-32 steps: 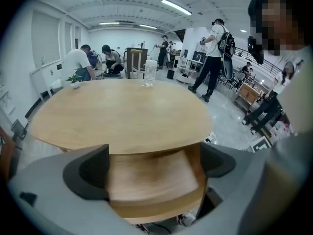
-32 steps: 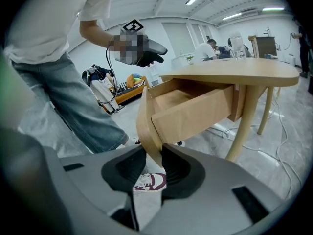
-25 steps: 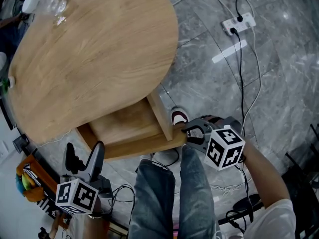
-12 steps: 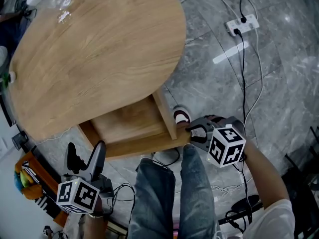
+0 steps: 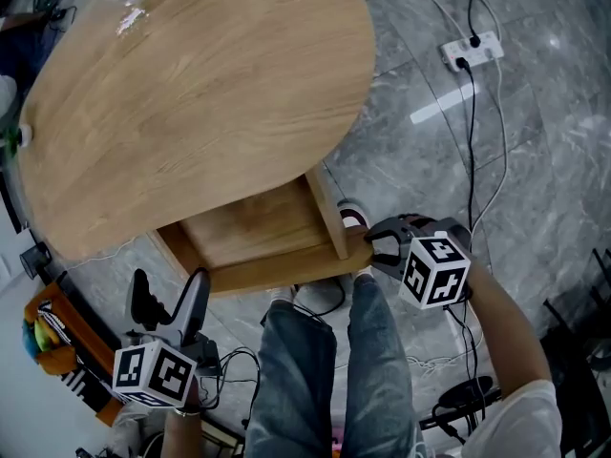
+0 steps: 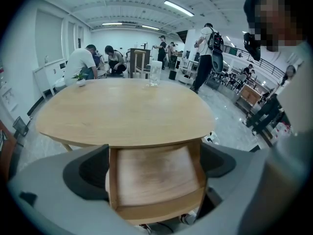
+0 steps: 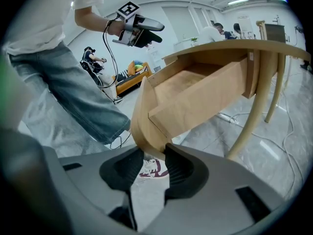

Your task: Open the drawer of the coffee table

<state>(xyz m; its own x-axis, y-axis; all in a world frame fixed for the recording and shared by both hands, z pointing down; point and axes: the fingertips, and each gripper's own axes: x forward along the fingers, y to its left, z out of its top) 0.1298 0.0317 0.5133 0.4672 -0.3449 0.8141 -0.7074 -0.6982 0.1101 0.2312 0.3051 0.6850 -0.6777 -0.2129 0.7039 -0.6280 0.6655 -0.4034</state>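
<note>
One drawer [image 5: 253,229] open, bare inside; right gripper [image 5: 374,244] jaws pinch front; left gripper [image 5: 169,286] jaws spread.

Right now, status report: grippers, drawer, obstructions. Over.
Left gripper open, empty, held clear. Right gripper on drawer front corner, jaws just easing open. Drawer pulled out. Person's legs close in front.

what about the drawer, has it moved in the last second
No, the drawer sticks out from under the tabletop as far as before.
</note>
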